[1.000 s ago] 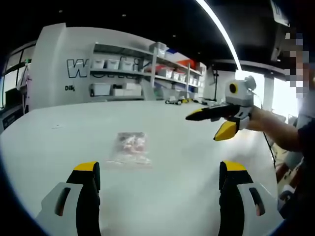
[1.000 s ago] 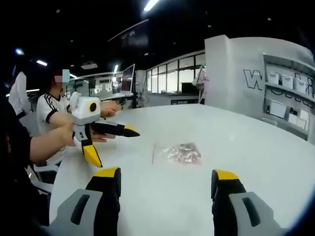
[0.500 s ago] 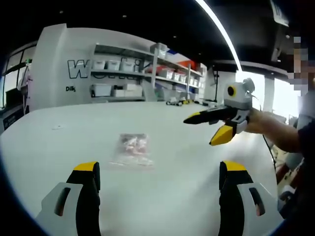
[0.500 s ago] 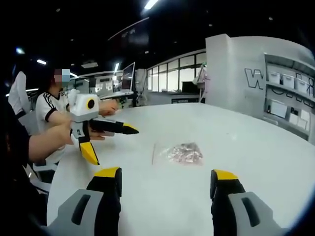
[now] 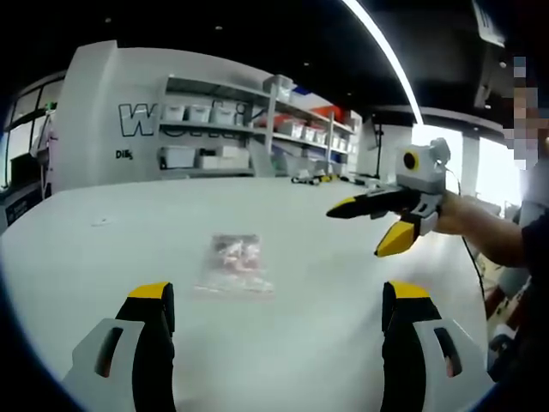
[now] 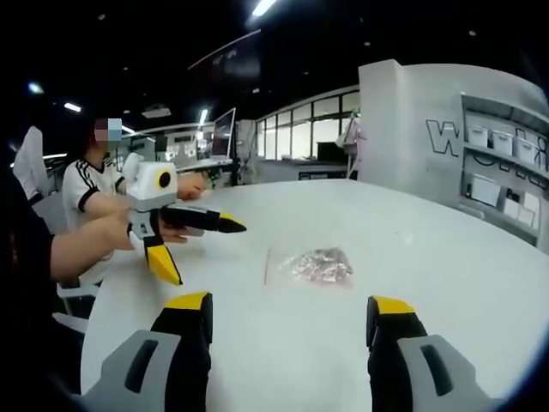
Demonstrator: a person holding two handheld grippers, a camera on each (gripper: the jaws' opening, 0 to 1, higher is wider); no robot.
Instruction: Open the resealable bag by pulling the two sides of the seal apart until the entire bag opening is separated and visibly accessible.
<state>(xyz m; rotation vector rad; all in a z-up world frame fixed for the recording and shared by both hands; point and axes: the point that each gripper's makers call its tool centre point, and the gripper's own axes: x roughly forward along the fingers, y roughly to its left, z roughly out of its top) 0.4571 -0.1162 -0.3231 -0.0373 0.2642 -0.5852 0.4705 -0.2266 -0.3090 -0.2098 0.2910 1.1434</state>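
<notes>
A small clear resealable bag [image 5: 233,263] with pinkish contents lies flat on the white table [image 5: 120,232], apart from both grippers. In the left gripper view my left gripper [image 5: 276,302] stands open at the near edge, the bag a little beyond its left jaw. My right gripper [image 5: 366,227] hangs open above the table to the bag's right, held by a hand. In the right gripper view the bag [image 6: 310,267] lies ahead of my open right gripper [image 6: 287,311], and my left gripper [image 6: 204,250] hovers open to the bag's left.
Shelves [image 5: 249,129] with white bins stand against the far wall behind the table. A seated person [image 6: 90,193] in a white shirt is at the table's far side, by a monitor [image 6: 223,137]. The table surface [image 6: 480,257] stretches wide around the bag.
Both grippers stay open and the bag lies still. The right gripper drifted a little right and down in the left view; the left gripper shifted slightly right in the right view.
</notes>
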